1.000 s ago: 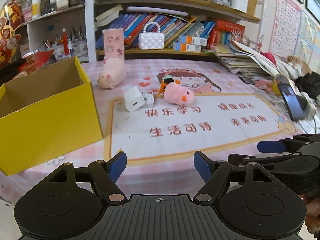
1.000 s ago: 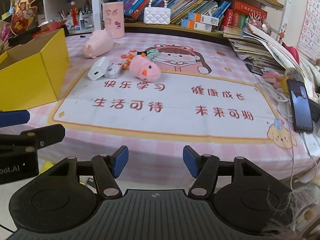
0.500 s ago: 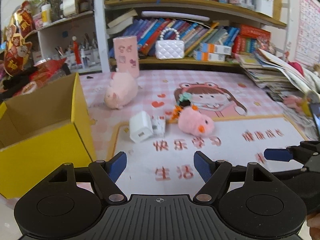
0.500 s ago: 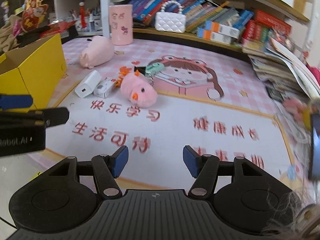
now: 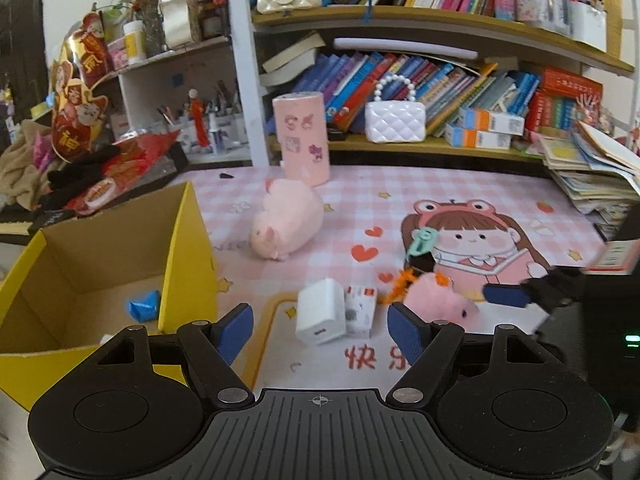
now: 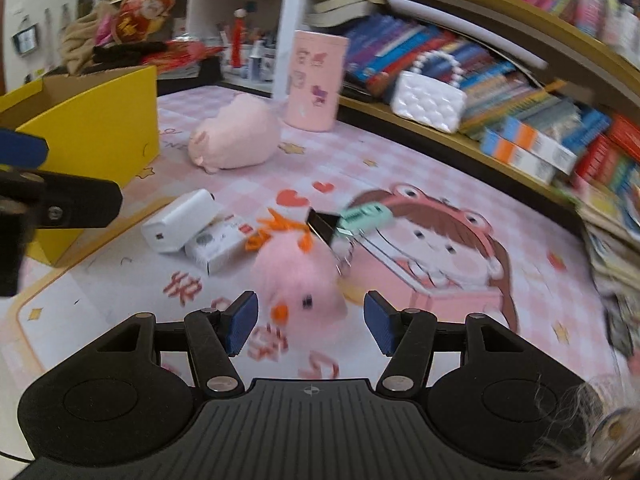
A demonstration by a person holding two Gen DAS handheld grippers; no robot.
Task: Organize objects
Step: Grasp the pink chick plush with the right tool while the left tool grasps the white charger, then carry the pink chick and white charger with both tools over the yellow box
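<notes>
A pink plush chick (image 6: 300, 276) with orange tuft lies on the mat, just ahead of and between the fingers of my open right gripper (image 6: 310, 322); it also shows in the left wrist view (image 5: 438, 300). A white charger (image 5: 322, 316) and a small white box (image 5: 360, 314) lie just ahead of my open, empty left gripper (image 5: 320, 328). A pink plush pig (image 5: 288, 220) lies farther back. A green keychain tag (image 6: 366, 216) sits behind the chick. An open yellow box (image 5: 188, 256) stands at left with a blue scrap (image 5: 142, 308) inside.
A pink cylinder (image 5: 301, 144) and a white quilted purse (image 5: 395, 120) stand at the back by the bookshelf (image 5: 440, 148). Stacked books and papers (image 5: 592, 176) lie at right. Clutter and red packets (image 5: 120, 172) sit behind the yellow box.
Both grippers have moved forward over the mat toward the objects. The right gripper now has the chick between its open fingers; the left is close to the charger.
</notes>
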